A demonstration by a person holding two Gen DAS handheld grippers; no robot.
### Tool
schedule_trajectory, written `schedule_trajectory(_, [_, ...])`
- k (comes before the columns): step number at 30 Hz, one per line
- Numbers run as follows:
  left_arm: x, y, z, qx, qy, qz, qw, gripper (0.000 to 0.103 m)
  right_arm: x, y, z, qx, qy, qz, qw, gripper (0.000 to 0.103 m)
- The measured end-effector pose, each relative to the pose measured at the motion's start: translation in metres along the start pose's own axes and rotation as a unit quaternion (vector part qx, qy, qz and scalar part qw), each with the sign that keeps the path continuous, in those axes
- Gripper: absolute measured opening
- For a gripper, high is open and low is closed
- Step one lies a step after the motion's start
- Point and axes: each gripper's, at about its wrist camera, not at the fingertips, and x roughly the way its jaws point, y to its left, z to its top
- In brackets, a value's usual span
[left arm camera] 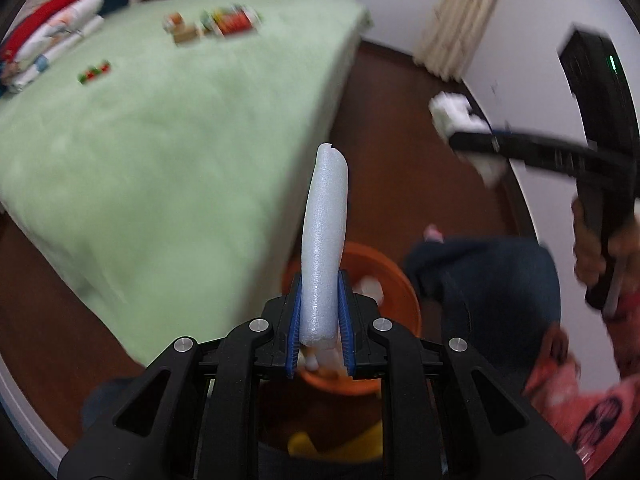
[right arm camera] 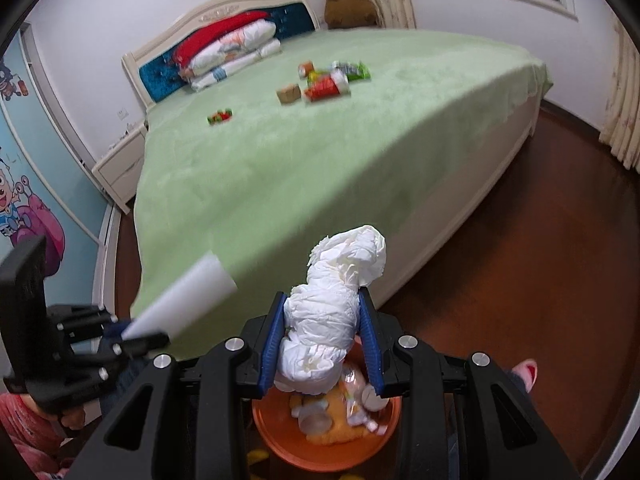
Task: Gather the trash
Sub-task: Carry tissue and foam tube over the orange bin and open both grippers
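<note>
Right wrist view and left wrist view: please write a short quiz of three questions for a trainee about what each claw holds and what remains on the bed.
1. True or false: the left claw is shut on a white foam strip.
2. What does the right claw hold? A) a can B) a crumpled white tissue wad C) nothing
3. Fill in: below both claws stands an orange ____ with trash already in it, while snack wrappers lie on the green bed.

Key: 1 true; 2 B; 3 bin
</note>
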Motion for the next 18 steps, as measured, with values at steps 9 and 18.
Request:
schedule_trajectory(9, [0.069,-0.021,-0.05,0.025,0.128,-0.021,0.9912,0.016,0.049,-0.008,-0.053,0.03,0.096,0.016,0.995,0.035])
schedule_trajectory(18, [0.136,-0.021,-0.074,0.013,0.226,-0.021,0.9738,0.016,0.104,-0.018,-0.096,0.061,0.178,0.015,0.982,0.035])
